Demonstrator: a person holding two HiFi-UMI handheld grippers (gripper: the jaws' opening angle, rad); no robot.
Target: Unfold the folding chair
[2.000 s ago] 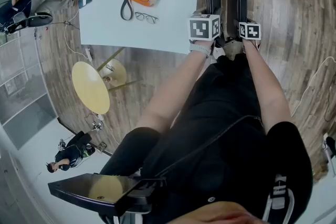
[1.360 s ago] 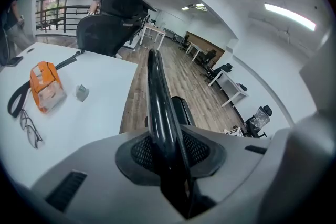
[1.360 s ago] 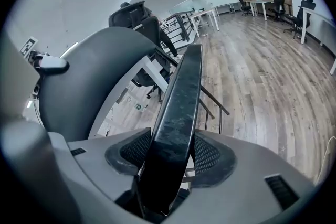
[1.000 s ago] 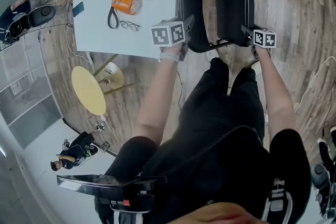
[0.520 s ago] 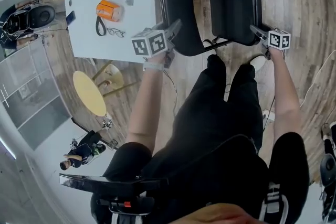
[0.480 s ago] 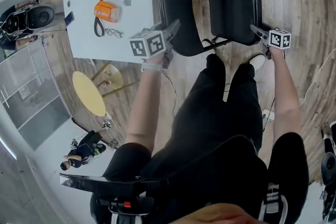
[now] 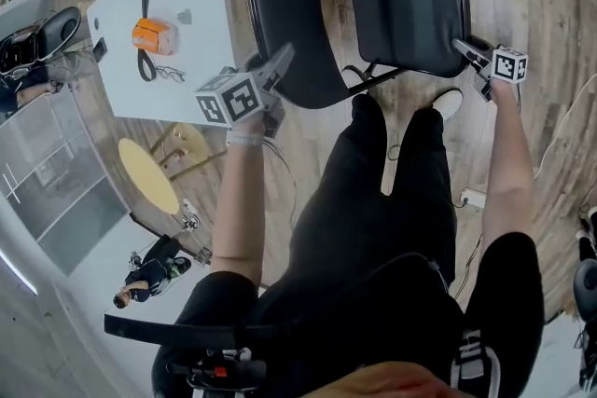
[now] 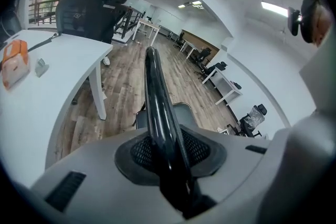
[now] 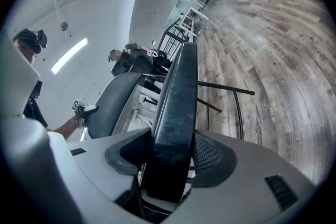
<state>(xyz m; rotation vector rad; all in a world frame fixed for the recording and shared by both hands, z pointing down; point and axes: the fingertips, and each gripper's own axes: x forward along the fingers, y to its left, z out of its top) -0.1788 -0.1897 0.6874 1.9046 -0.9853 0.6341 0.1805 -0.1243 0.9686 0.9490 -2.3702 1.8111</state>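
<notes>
The black folding chair stands partly opened on the wood floor in front of me. Its curved backrest (image 7: 284, 14) is at the left and its padded seat (image 7: 406, 5) at the right, with a gap between them. My left gripper (image 7: 278, 62) is shut on the backrest's thin edge (image 8: 156, 107), which runs up between the pads (image 8: 202, 149). My right gripper (image 7: 464, 48) is shut on the seat's thick front edge (image 9: 178, 107), its jaws standing wide around the padding. The chair's legs (image 9: 231, 91) show beyond the seat.
A white table (image 7: 191, 61) stands left of the chair with an orange pouch (image 7: 152, 35), a strap and glasses (image 7: 166, 73). A yellow round stool (image 7: 149, 174) is below it. My legs and shoe (image 7: 448, 102) are close to the chair. An office chair (image 8: 86, 16) stands behind the table.
The seat and backrest have swung further apart. Both grippers moved outward and down with them, the right one farther, and the seat now lies flatter.
</notes>
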